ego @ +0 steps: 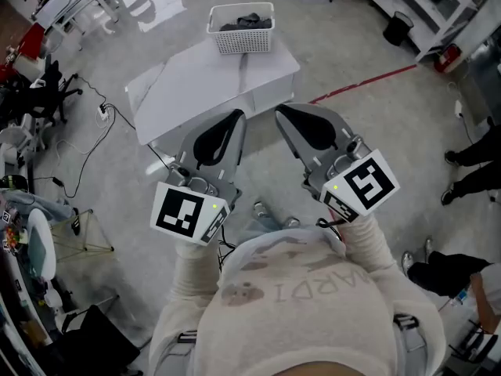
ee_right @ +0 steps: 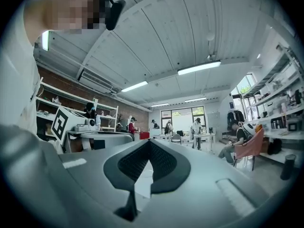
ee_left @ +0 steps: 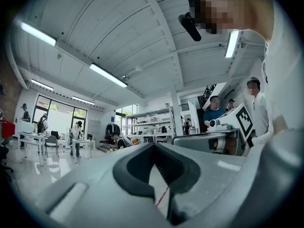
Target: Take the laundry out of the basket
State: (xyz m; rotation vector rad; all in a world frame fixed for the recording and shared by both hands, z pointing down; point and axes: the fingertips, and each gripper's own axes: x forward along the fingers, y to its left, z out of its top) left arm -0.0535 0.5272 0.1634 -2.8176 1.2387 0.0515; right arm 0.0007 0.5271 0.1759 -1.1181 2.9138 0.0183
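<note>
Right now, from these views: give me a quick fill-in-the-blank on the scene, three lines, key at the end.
1. The white basket stands at the far end of a white ____.
2. Inside the basket lies a dark heap of ____.
3. The left claw and the right claw hang short of the basket, both empty and both ____.

Missing words: table; laundry; shut.
</note>
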